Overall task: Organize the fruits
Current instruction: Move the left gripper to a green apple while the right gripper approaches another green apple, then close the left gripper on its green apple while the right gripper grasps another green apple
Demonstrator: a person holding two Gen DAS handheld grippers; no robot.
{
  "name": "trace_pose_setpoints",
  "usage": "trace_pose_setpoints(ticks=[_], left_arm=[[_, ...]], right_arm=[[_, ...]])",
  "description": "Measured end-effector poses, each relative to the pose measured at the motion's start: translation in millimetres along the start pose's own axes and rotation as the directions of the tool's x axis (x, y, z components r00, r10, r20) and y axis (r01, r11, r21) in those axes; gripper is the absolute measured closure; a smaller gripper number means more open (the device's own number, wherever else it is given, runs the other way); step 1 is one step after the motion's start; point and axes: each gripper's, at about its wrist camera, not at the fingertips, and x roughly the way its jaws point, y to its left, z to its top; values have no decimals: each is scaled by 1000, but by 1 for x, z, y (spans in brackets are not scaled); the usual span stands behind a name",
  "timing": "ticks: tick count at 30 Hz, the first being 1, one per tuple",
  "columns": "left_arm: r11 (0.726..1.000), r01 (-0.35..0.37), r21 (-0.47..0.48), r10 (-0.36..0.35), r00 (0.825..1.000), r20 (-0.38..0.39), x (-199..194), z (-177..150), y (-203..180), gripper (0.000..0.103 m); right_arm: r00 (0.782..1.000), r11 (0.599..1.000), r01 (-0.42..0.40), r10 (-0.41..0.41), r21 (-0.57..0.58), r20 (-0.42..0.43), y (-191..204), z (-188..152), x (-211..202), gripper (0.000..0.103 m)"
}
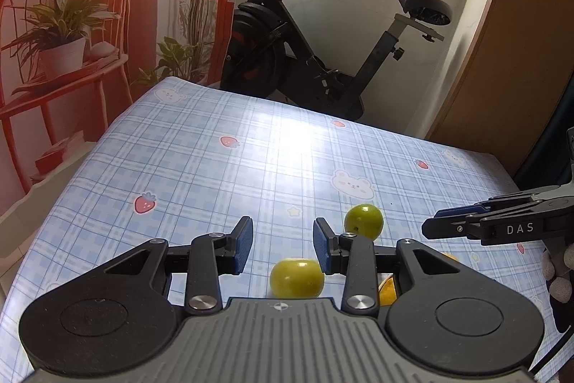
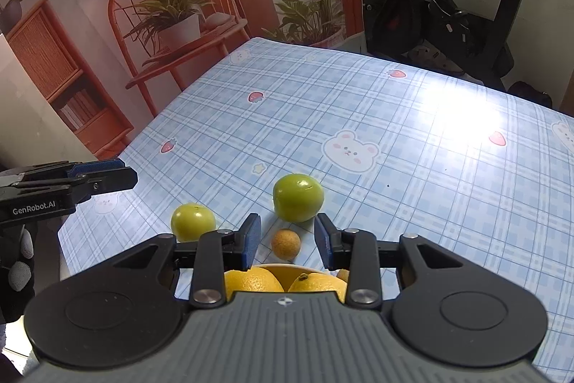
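My left tongs (image 1: 283, 241) and right tongs (image 2: 287, 239) hang spread and empty; a green fruit (image 2: 297, 197) sits at twelve o'clock of the right pair.

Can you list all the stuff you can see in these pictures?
green fruits: two, green, loose on the tablecloth, one nearer the left hand-held gripper
small brown fruit: one, tan, on the cloth between the right hand-held gripper's fingers, untouched
oranges: at least two, yellow-orange, in the bowl
bowl: one, pale, mostly hidden under the right hand-held gripper
tablecloth: one, blue plaid with bears and strawberries
exercise bike: one, black, behind the table
backdrop: one, red chair and plants pictured
gloved hand: one, dark with grey fingertips, left edge
left hand-held gripper: black, blue pads, parted, empty
right hand-held gripper: same, parted, empty
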Motion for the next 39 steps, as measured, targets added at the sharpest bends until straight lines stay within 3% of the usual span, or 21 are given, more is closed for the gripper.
trace_pose_setpoints(ticks=[9, 19, 21, 23, 32, 39], left_arm=[[999, 32, -20, -34, 997, -76, 23, -6, 7, 63], [997, 38, -60, -45, 992, -116, 37, -7, 15, 63], [997, 44, -62, -51, 991, -121, 39, -8, 15, 57], [997, 48, -62, -55, 991, -125, 41, -9, 13, 48], [992, 82, -94, -99, 975, -197, 63, -25, 7, 49], [992, 85, -97, -103, 974, -203, 67, -28, 7, 50]], right_arm=[[1000, 1000, -2, 2, 16, -3, -11, 14, 24, 65], [999, 1000, -11, 9, -28, -54, -6, 27, 59, 52], [998, 1000, -13, 11, -28, -63, -6, 28, 65, 46], [997, 1000, -16, 14, -25, -75, -6, 28, 69, 46], [993, 999, -13, 10, -31, -119, -5, 21, 85, 46], [992, 1000, -16, 14, -13, -125, -8, 21, 88, 47]])
